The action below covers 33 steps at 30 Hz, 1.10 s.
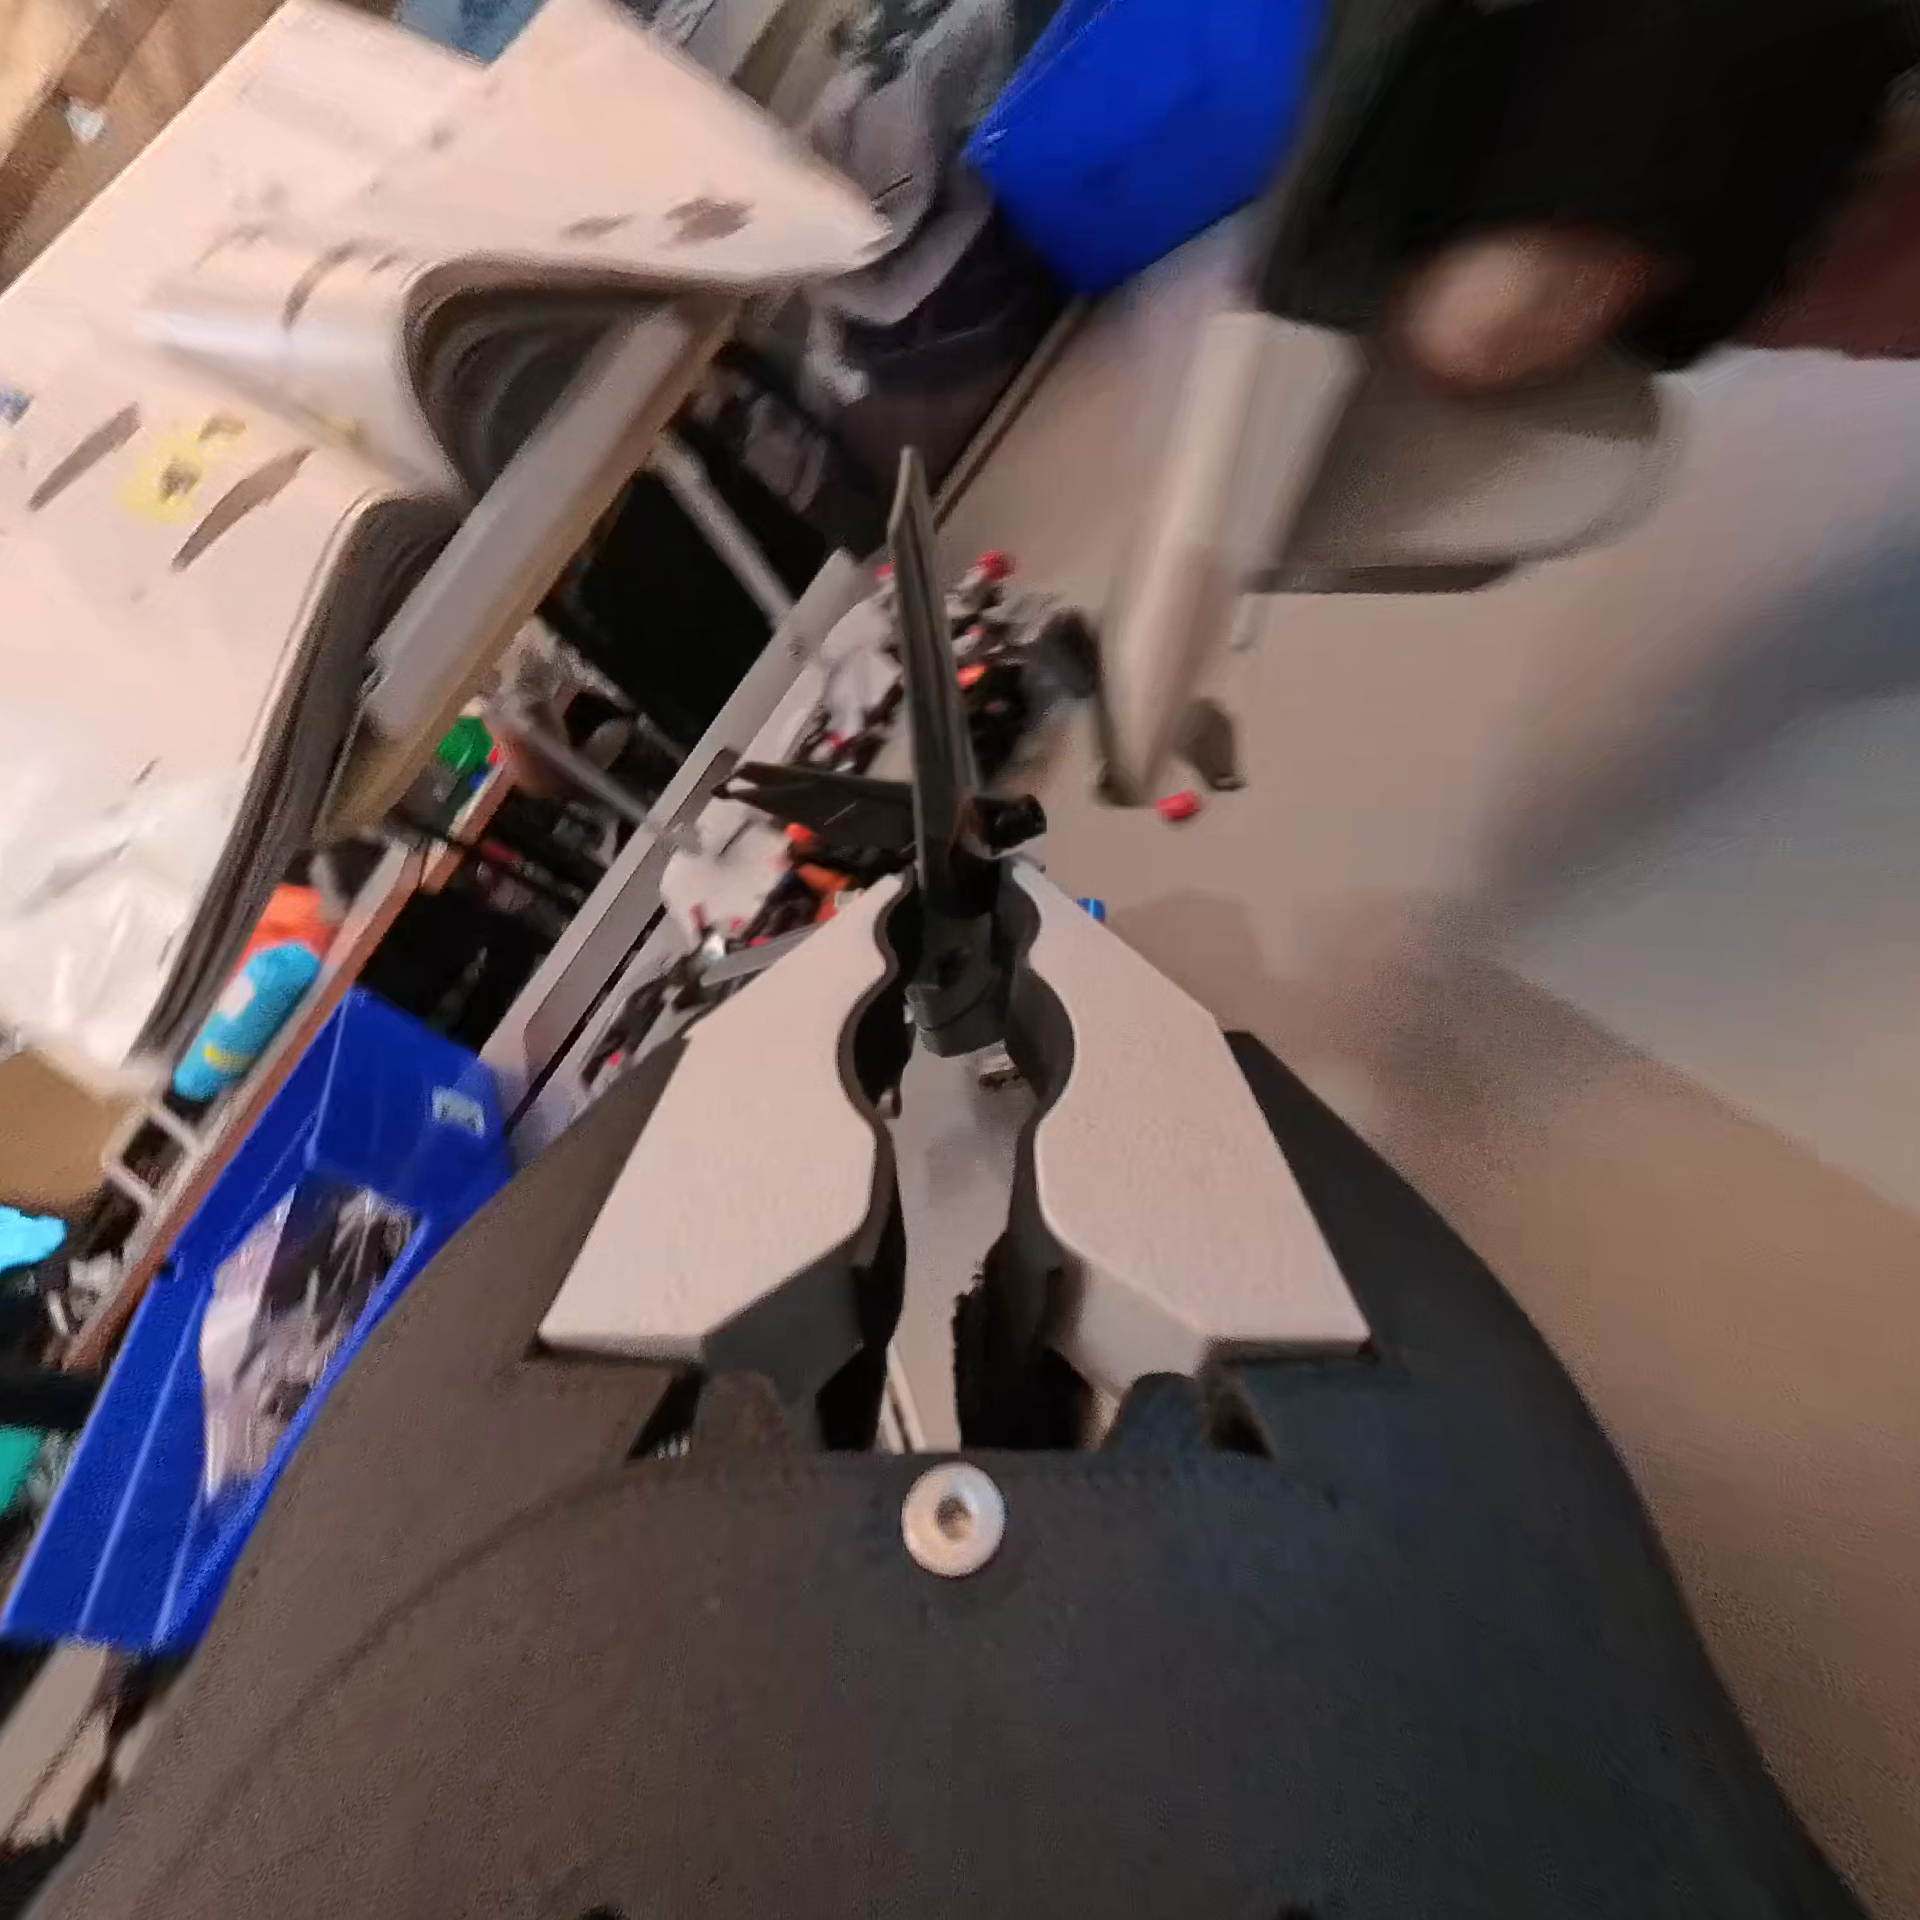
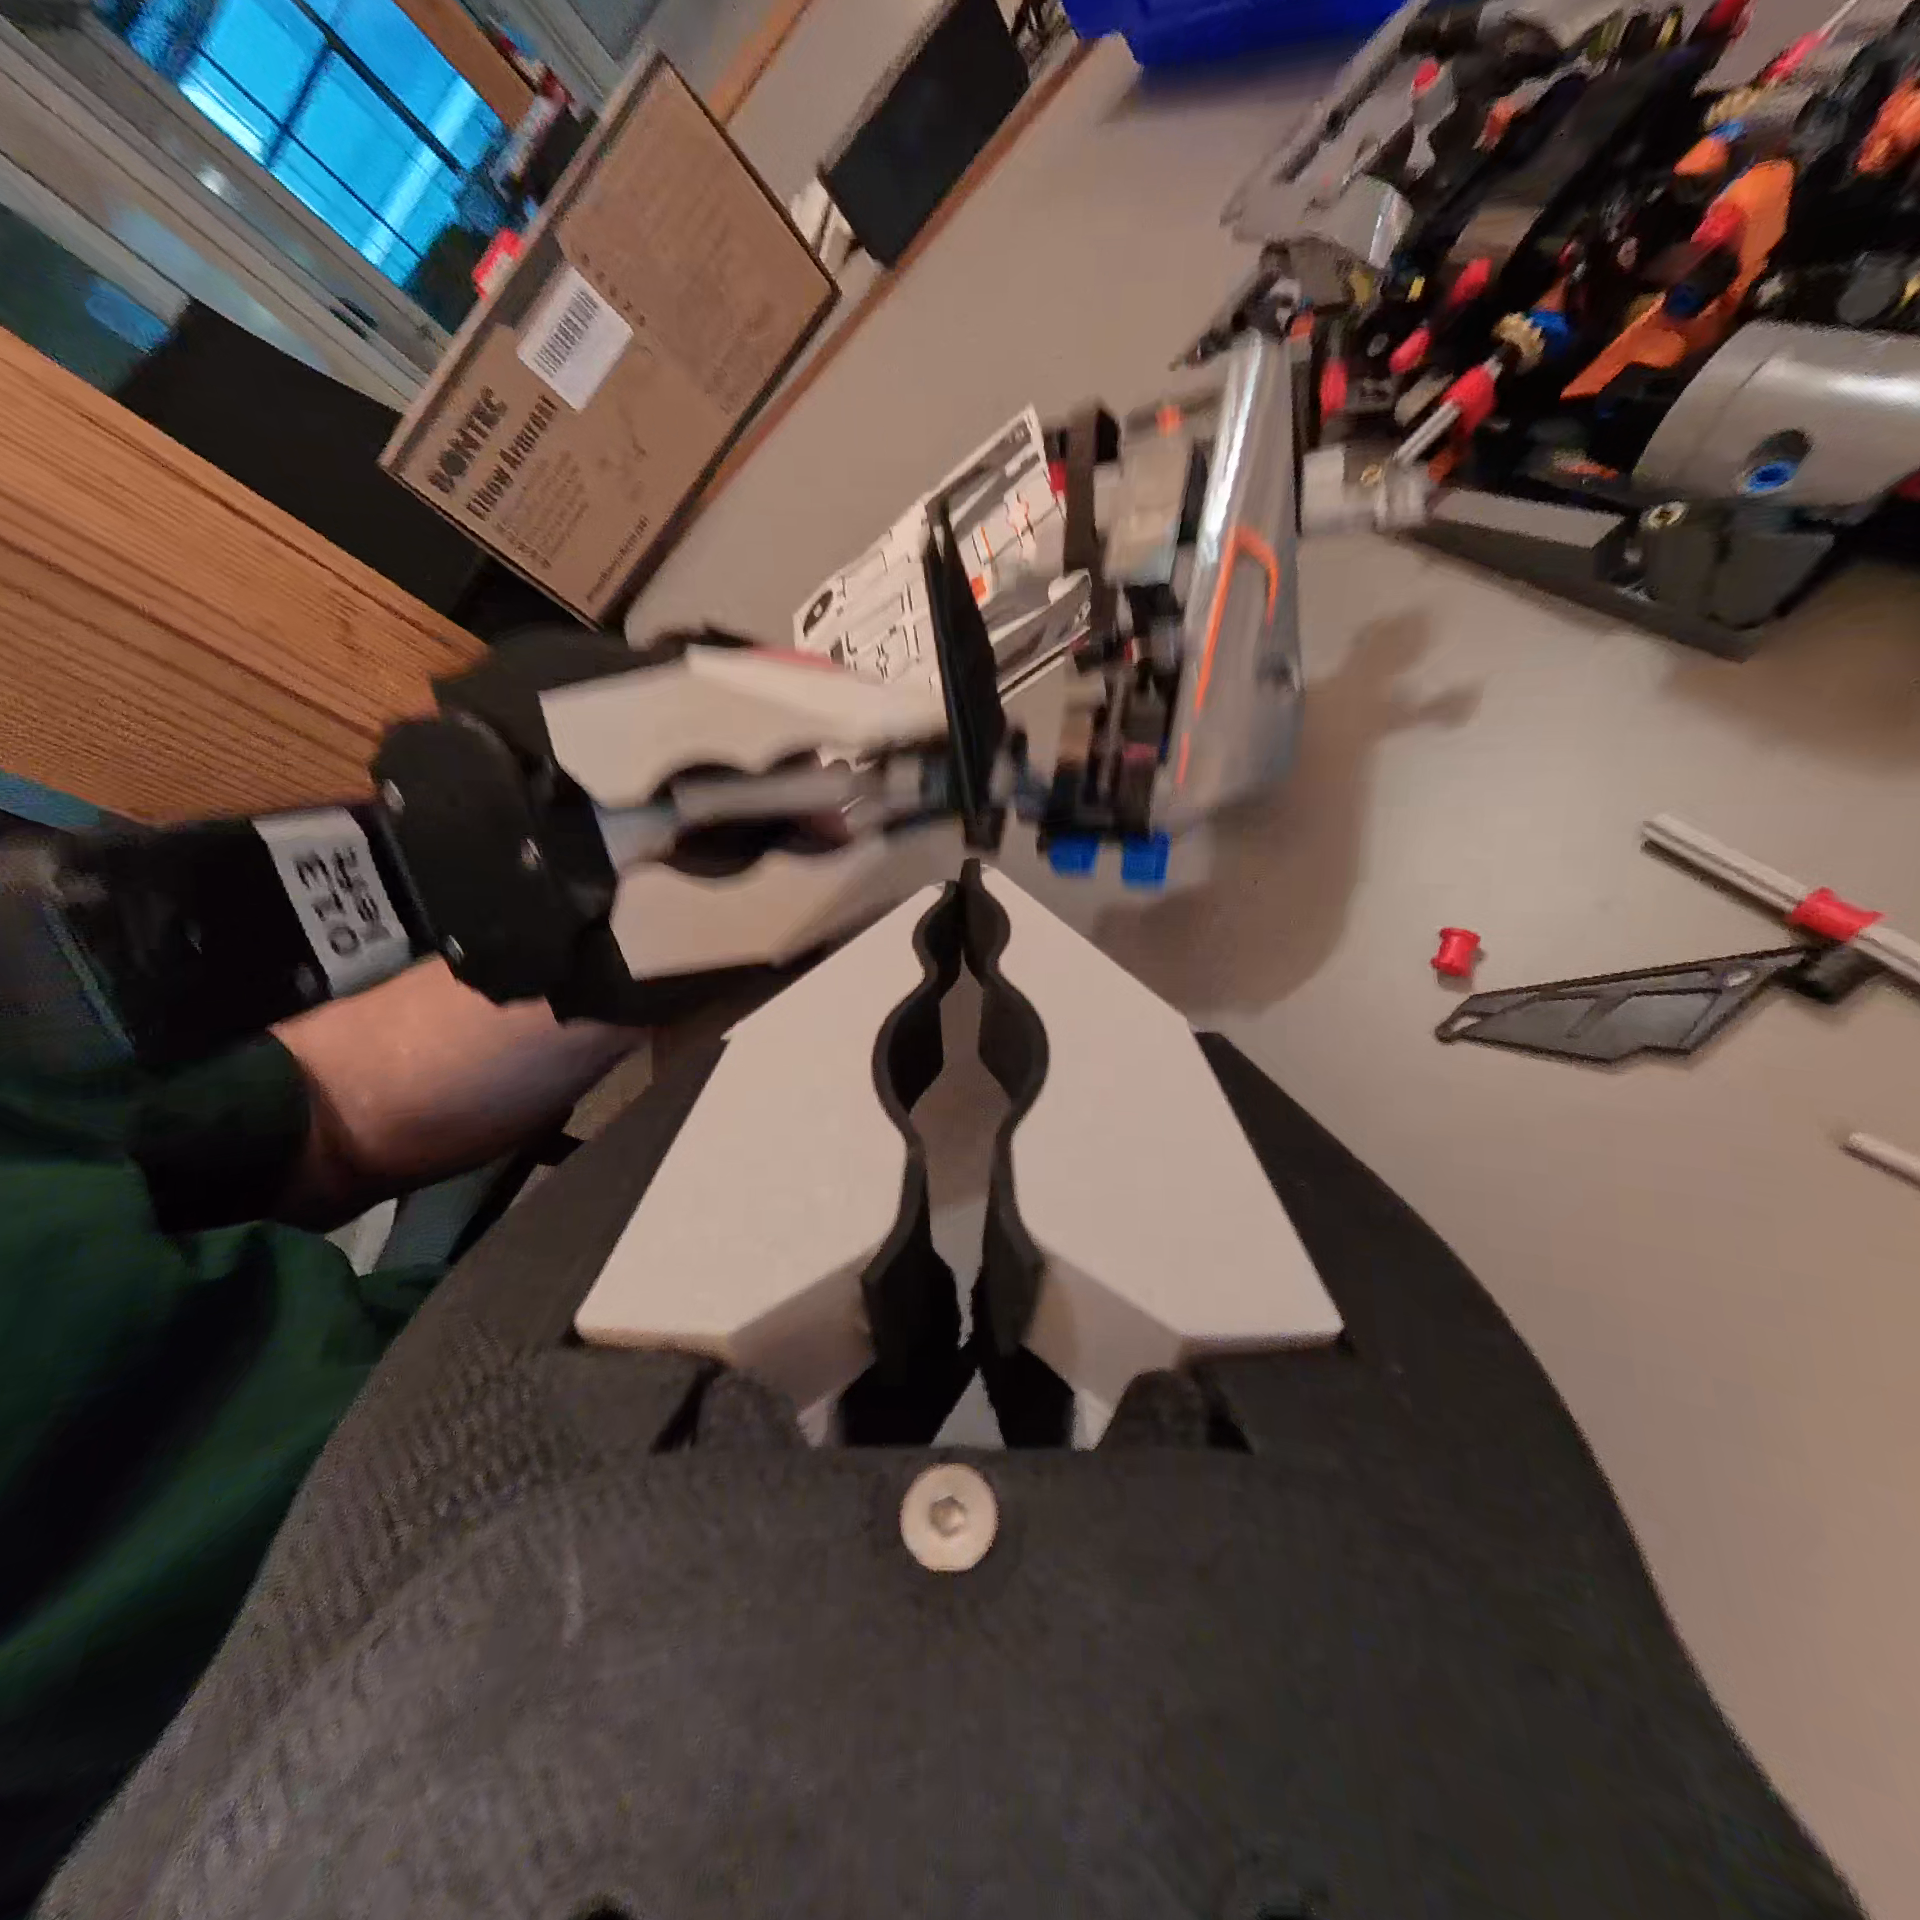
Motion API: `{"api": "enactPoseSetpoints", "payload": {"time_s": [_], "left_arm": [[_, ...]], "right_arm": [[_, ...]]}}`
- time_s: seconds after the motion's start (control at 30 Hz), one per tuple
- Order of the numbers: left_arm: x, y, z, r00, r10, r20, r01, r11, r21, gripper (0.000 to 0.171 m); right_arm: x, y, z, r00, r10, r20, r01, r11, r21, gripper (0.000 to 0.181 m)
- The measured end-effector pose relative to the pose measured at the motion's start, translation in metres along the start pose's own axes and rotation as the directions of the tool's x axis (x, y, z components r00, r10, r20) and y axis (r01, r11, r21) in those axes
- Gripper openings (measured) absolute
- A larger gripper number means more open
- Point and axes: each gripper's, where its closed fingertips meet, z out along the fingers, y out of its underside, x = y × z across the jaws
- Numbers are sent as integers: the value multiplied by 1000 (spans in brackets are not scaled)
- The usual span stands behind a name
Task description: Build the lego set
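My left gripper (image 1: 951,914) is shut on the base of a black lego assembly (image 1: 930,675) whose long, thin black panel stands up from the fingertips. The right wrist view shows this gripper (image 2: 935,779) coming in from the left, holding the black panel (image 2: 964,665) upright above the table. My right gripper (image 2: 968,899) is shut, its pads meeting just below and in front of that piece. It appears blurred in the left wrist view (image 1: 1174,769). A silver lego section with an orange stripe (image 2: 1236,623) and blue pins (image 2: 1107,860) stands just behind.
A large lego car model (image 2: 1662,260) fills the far right. On the grey table (image 2: 1558,1351) lie a red bush (image 2: 1455,951), a flat black panel (image 2: 1621,1003) and a grey axle with a red bush (image 2: 1787,904). An instruction sheet (image 2: 894,582), a cardboard box (image 2: 613,343) and a blue bin (image 1: 260,1299) are at the edges. The tips of both grippers are at nearly the same place.
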Motion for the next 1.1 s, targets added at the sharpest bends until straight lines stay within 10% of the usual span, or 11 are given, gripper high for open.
{"api": "enactPoseSetpoints", "payload": {"time_s": [0.3, 1.1], "left_arm": [[-3, -5, 3, 996, -85, -16, 85, 996, 23, 11], [11, -2, 9, 999, 38, -11, -38, 999, -35, 11]], "right_arm": [[0, -20, 4, 965, -210, -156, 219, 975, 46, 13], [14, -5, 4, 927, -236, -292, 245, 969, -6, 5]]}}
